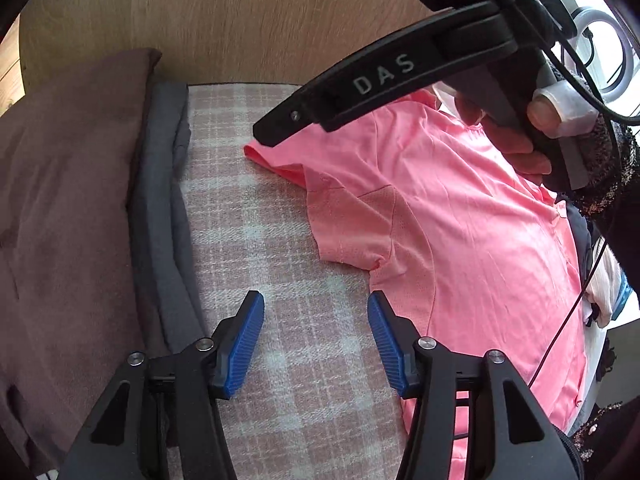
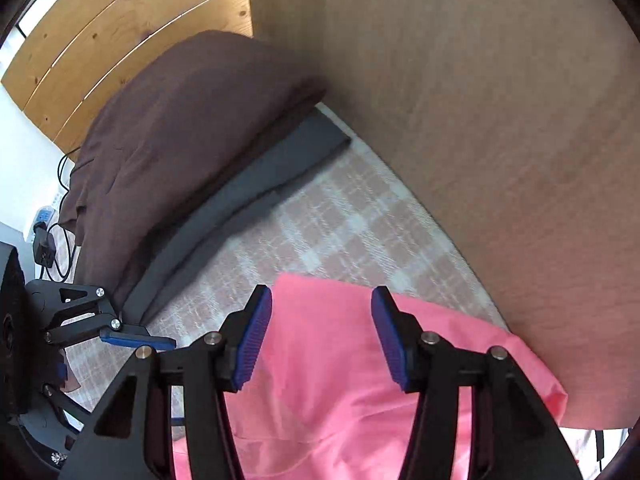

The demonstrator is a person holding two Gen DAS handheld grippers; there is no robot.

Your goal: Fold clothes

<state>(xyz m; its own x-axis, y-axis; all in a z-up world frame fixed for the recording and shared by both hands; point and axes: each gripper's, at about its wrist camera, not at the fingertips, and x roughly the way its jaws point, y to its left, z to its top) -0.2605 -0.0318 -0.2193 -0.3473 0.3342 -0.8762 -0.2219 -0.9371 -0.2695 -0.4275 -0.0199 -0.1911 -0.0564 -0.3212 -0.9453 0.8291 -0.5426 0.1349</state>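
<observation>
A bed covered by a pink-and-white checked blanket (image 1: 256, 216) fills the lower scene, backed by a tall pale wooden panel (image 2: 480, 120). Along the blanket's far side lies a large brown pillow (image 1: 68, 184), with a folded grey cloth (image 1: 160, 208) tucked just beside it.

The task's thing, a bright pink T-shirt (image 1: 472, 232), lies spread on the blanket to the right of the grey cloth and well apart from it. In the left wrist view one short sleeve sticks out flat toward the middle of the bed, and the body of the shirt runs wide and mostly smooth toward the bed's edge. No fold in the body shows in either view; the part nearest the person is hidden. So the shirt looks laid out flat, with the folding of sleeves and body seemingly left to do, as far as these views reach.

The right gripper (image 2: 320, 324) hangs over the shirt's far edge, its blue fingers spread wide, holding nothing. A hand (image 1: 524, 148) grips its handle.

The left gripper (image 1: 316, 340) hovers low over the blanket just beside the shirt's side seam, below the sleeve. Its fingers are also spread wide and empty, one over bare blanket, the other at the shirt's edge.
</observation>
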